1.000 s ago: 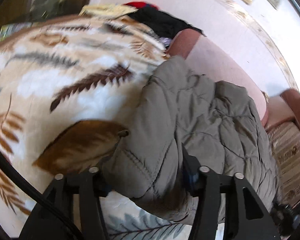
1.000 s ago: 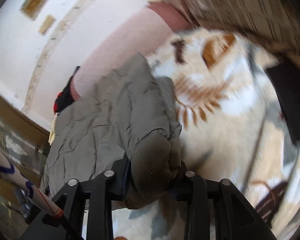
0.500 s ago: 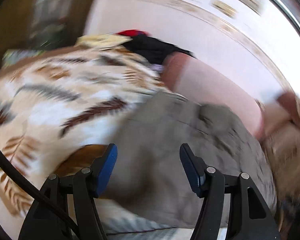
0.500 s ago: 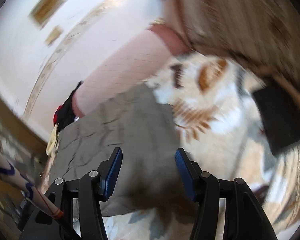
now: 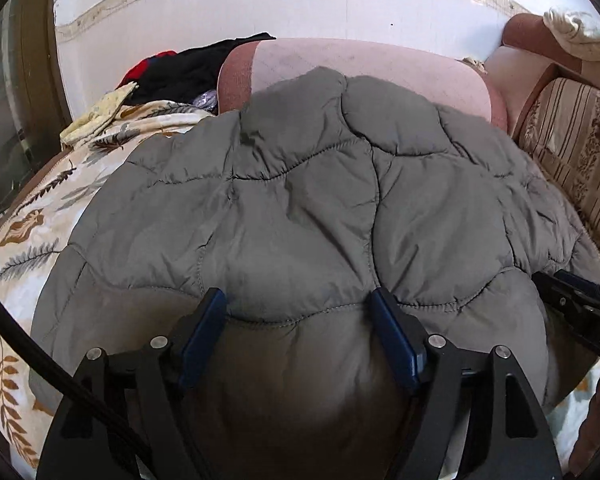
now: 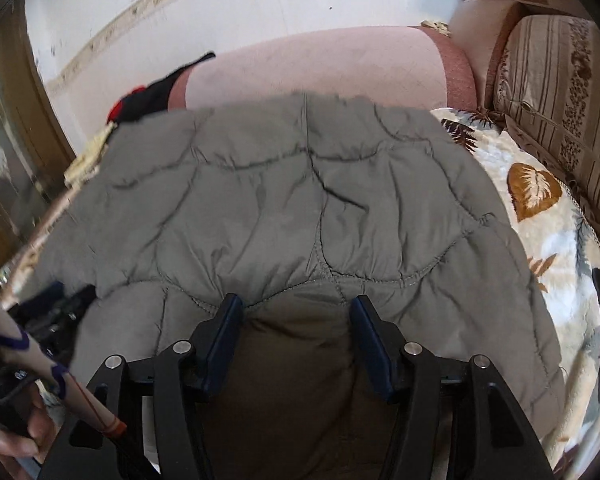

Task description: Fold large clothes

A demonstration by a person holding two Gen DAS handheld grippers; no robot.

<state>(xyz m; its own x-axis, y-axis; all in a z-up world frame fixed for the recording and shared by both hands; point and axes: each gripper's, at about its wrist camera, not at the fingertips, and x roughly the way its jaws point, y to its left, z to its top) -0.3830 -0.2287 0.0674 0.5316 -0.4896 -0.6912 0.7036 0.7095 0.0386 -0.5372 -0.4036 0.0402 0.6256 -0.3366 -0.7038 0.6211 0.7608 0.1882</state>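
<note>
Jacket [image 5: 300, 200] — grey, quilted and puffy — lies spread on the leaf-print blanket [image 5: 32, 240], its near hem bulging up between both pairs of tongs. The left gripper [image 5: 298, 320] has just been opening; its blue pads [image 5: 204, 328] stand wide, either side of a padded roll of hem, seemingly without pinching it. The right gripper [image 6: 296, 320] has likewise just been opening and straddles the hem further right, jaws apart, cloth between them but not clamped.

To my eye the step in hand is letting go after a fold and picking the next hold. Done well, both tongs would back off straight toward the near side so the pads do not drag the slippery shell and undo the lay. A fresh grip is best taken deep over a stitched seam, since the filling squashes and a shallow bite would slip. Both ends should be lifted together to keep the fold line straight.

Outward, the jacket's far edge meets the pink bolster [image 5: 360, 68]; dark and red clothes [image 5: 188, 68] are heaped at far left, a striped cushion [image 5: 572, 152] at right.

Much is hidden — sleeves, collar and zip are not visible, so how many folds are done is unclear. The hem under the tongs is in shadow. The right view is slightly blurred, and the person's hand [image 6: 16, 432] is cut off at its near left corner.
</note>
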